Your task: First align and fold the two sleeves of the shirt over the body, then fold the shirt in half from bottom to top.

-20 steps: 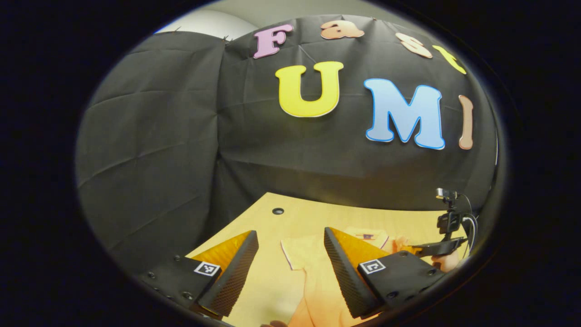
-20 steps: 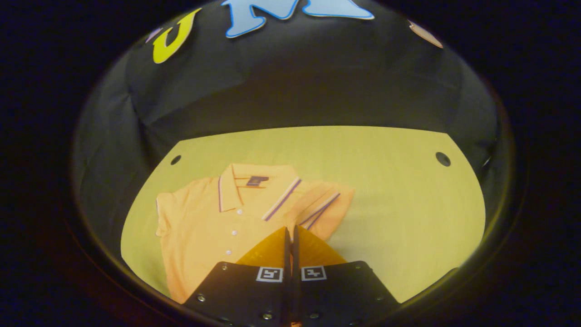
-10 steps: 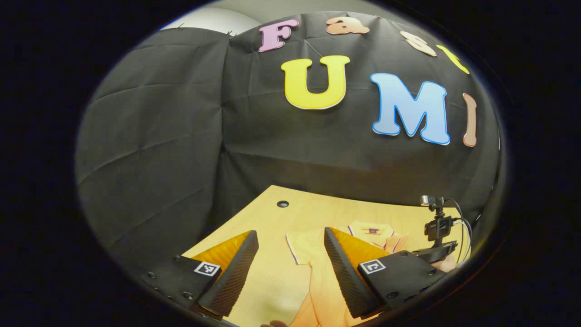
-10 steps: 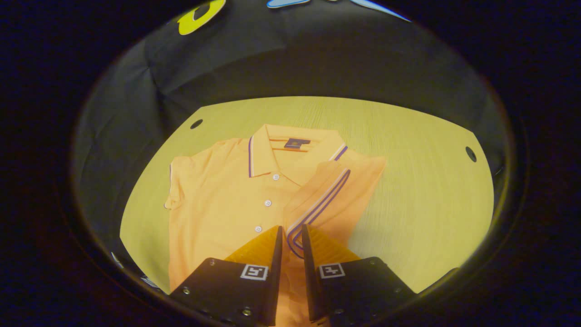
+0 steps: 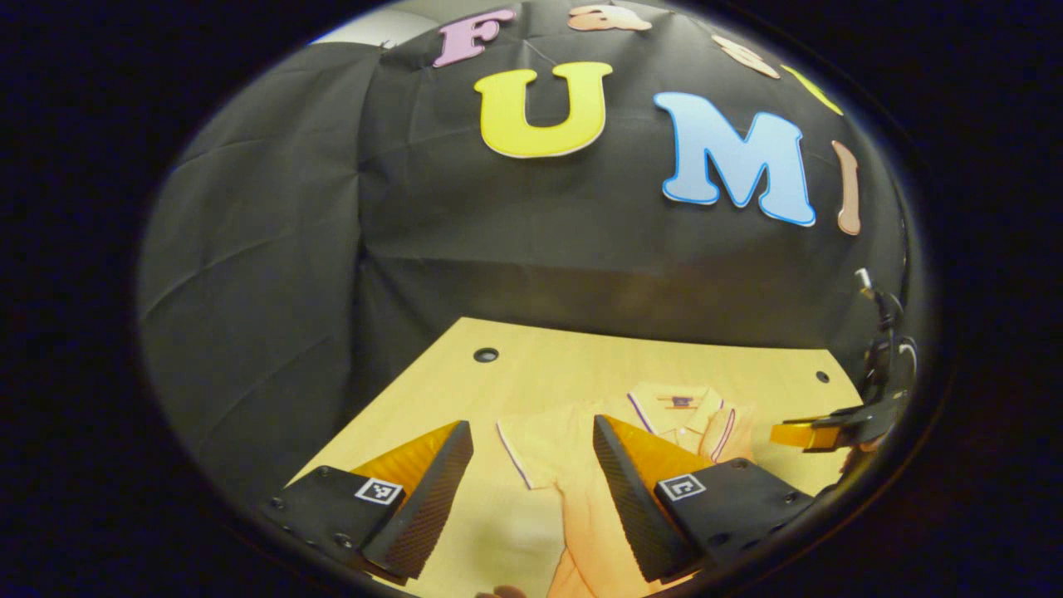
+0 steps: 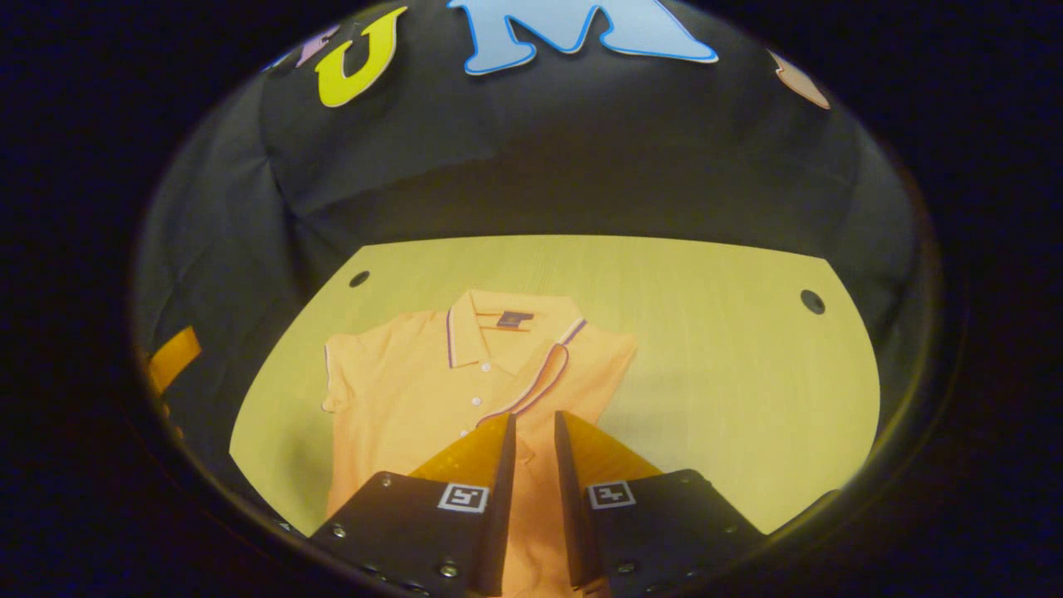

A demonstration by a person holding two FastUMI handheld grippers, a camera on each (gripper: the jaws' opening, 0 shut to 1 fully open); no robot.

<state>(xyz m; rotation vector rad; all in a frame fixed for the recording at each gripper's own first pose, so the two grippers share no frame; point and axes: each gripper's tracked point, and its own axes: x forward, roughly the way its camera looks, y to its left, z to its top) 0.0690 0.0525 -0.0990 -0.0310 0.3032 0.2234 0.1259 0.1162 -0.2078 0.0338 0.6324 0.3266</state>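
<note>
Black cloth wall [image 6: 581,158] backs the booth on all visible sides. Light wooden table [image 6: 731,374] below it, with 2 round dark holes near the far corners [image 6: 360,278] [image 6: 811,301].

Orange polo shirt [image 6: 415,390] lies flat, front up, on the left half of the table in the right gripper view, collar [image 6: 498,328] toward the wall, button placket running down the chest. The sleeve on the view's right [image 6: 573,374] is folded in over the body, its purple-and-white striped cuff lying diagonally across the chest just below the collar. The other sleeve [image 6: 340,382] is spread out flat to the side, unfolded. Bottom hem is hidden behind the fingers.

Right gripper [image 6: 534,440] sits above the shirt's lower chest, jaws a narrow gap apart, nothing between them, only shirt fabric visible through the gap. It also shows at the far right edge of the left gripper view [image 5: 810,433], raised off the table.

Left gripper [image 5: 531,465] has jaws wide apart, empty, low over the table's near edge; in its view the shirt [image 5: 573,448] and its unfolded sleeve [image 5: 531,444] lie between and beyond the 2 fingers. Cannot tell if the fingers touch the fabric.
</note>
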